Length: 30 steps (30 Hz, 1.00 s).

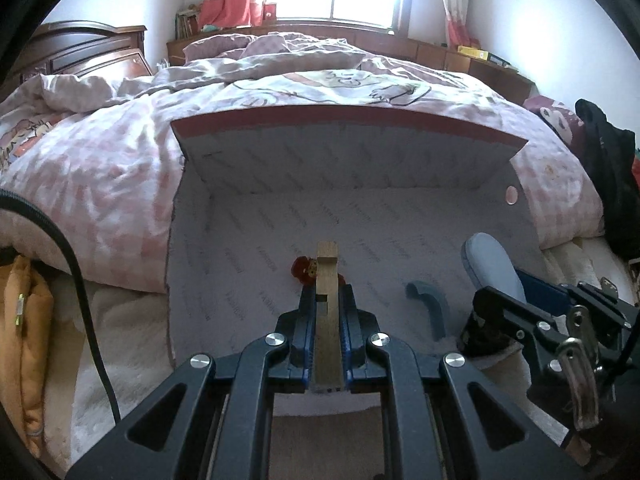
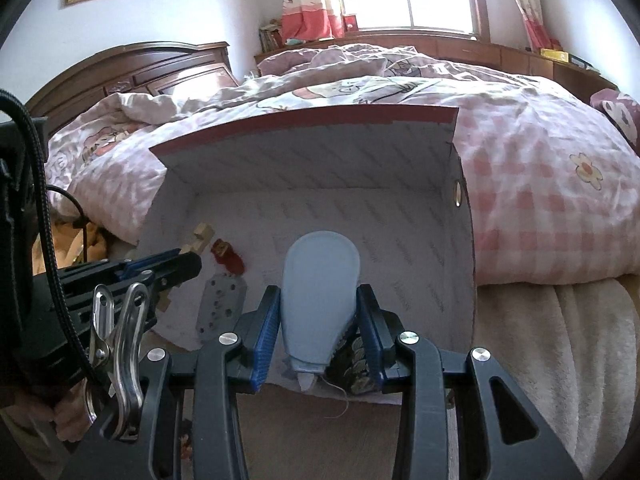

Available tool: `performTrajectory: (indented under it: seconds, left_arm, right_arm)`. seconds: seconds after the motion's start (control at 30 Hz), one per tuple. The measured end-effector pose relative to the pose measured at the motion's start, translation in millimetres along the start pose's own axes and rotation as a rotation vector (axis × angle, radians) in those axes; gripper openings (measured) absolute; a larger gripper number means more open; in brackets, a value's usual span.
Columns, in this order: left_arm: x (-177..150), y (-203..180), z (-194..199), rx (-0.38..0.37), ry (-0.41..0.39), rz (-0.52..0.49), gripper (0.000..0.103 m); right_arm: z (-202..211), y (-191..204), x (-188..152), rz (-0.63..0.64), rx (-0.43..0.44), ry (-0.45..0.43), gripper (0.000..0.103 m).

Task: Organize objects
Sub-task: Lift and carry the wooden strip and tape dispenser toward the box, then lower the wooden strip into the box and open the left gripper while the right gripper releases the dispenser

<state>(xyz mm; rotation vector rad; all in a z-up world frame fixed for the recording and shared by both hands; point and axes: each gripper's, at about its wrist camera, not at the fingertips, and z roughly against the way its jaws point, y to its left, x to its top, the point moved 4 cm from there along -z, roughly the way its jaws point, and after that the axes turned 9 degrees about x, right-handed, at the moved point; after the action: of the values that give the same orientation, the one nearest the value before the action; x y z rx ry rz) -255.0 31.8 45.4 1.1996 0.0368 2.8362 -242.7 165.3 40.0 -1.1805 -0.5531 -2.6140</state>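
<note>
We have left gripper (image 1: 327,300) clamped on block (image 1: 327,280), right gripper (image 2: 318,320) clamped on insole (image 2: 320,280) (both over box (image 1: 280,168)).

The left gripper (image 1: 328,300) clamps a wooden block (image 1: 327,320) upright over the open cardboard box (image 1: 240,240) — a red toy (image 1: 303,270) just behind it, a grey-blue bracket (image 1: 428,304) lying to the right.
</note>
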Motion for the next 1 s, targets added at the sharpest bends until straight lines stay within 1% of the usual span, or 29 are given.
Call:
performTrajectory:
  seconds: [0.4, 1.0]
  left_arm:
    - [-4.0, -5.7, -22.2, 0.015, 0.017, -0.018, 0.010]
    - [-6.0, -4.4, -30.8, 0.021, 0.028, -0.016, 0.010]
  right_arm:
    - [-14.8, -11.4, -3.7, -0.011, -0.016, 0.014, 0.039]
    - [-21.8, -12.6, -8.5, -0.012, -0.015, 0.020, 0.039]
